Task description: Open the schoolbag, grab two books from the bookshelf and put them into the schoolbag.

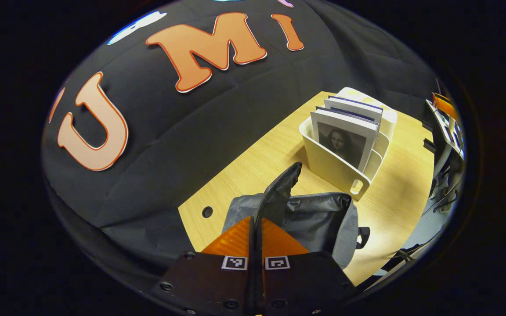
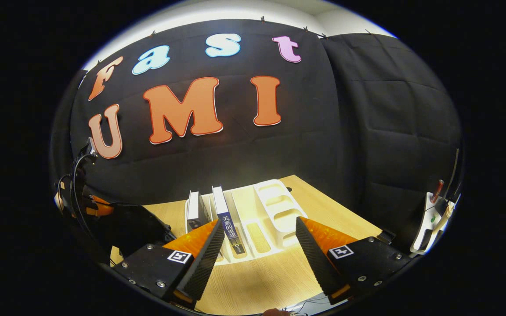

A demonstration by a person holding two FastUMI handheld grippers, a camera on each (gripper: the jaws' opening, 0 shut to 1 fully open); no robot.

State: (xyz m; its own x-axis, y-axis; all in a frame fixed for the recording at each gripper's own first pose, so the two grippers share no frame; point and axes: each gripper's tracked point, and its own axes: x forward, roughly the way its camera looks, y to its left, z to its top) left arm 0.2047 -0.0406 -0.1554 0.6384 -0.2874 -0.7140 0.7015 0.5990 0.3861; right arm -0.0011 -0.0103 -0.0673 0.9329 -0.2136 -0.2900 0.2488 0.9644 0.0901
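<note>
Schoolbag point(image 1: 319, 219): soft grey cloth, crinkly and a bit shiny. It lies on the table point(image 1: 253, 162) just in front of the bookshelf.
Strap point(image 1: 279, 188): a black woven band that stands up from the bag's top.
Left gripper point(image 1: 256, 228): its two fingers are pressed together on the strap.
Bookshelf point(image 2: 262, 219): smooth white plastic with rounded slots.
Books point(image 2: 224, 210): two thin flat ones stand on edge in the left slots, backs facing the right gripper view.
Right gripper point(image 2: 259, 235): fingers spread wide, holding nothing, just above the wooden table and pointed at the shelf.
</note>
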